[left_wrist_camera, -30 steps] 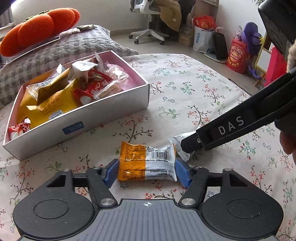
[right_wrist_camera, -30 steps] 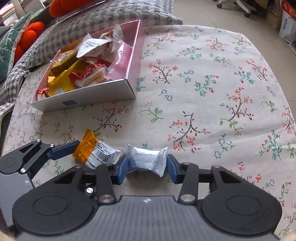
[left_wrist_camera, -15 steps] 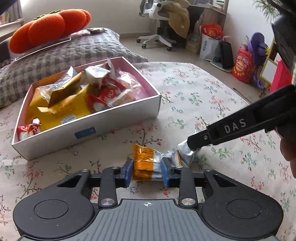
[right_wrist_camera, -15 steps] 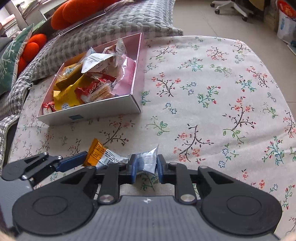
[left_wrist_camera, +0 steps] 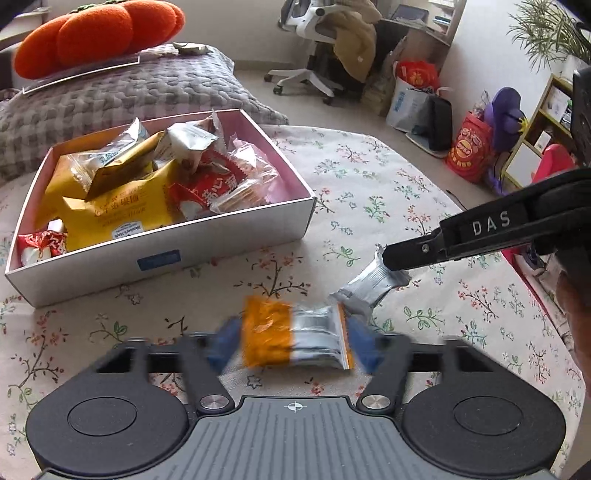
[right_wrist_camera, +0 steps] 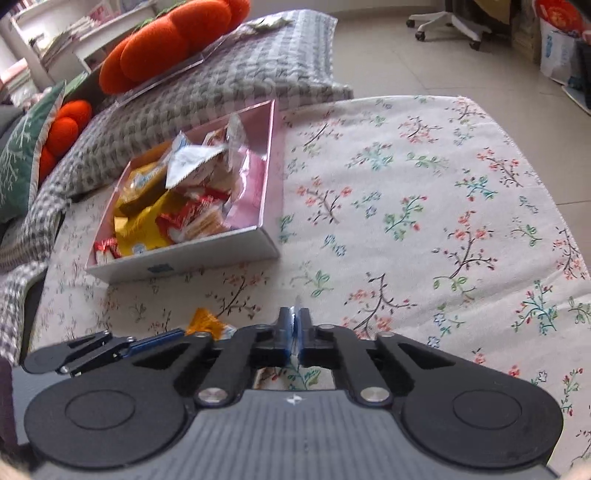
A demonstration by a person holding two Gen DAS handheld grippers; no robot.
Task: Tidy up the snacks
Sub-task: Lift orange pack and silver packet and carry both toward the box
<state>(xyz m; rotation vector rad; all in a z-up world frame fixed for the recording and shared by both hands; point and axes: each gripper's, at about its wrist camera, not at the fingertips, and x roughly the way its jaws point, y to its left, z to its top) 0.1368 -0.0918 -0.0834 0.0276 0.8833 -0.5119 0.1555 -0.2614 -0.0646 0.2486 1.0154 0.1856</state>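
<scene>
Your left gripper point(left_wrist_camera: 295, 341) has just been opening; its blue pads point(left_wrist_camera: 223, 341) are smeared by motion blur, and the orange-and-silver snack packet point(left_wrist_camera: 295, 341) sits between them, so close to both that you cannot tell whether they still press on it. The print on that packet is too blurred to read. Your right gripper point(right_wrist_camera: 294, 325) has just clamped shut on the small silver packet point(left_wrist_camera: 369, 286): from its own camera only a thin sliver of foil pokes up between the closed pads, while your left camera shows the packet hanging crumpled from the tip of the finger, lifted off the cloth. White letters on that black finger point(left_wrist_camera: 480, 236) read "DAS".

Both packets are over the flowered tablecloth point(right_wrist_camera: 424, 184), on the near side of the open white box point(left_wrist_camera: 221, 240). The box has a pink lining and is already heaped with wrapped snacks: a big yellow bag with dark characters, red-and-white wrappers, clear packs of crackers. Its front wall carries a small blue label, unreadable.

Beyond the box lies a grey checked quilt point(left_wrist_camera: 129, 96) with an orange pumpkin cushion point(left_wrist_camera: 99, 33) on top. An office chair point(left_wrist_camera: 317, 48) draped with a coat and some shopping bags point(left_wrist_camera: 469, 147) stand on the floor behind. The edge of your hand is cut off at the right border.
</scene>
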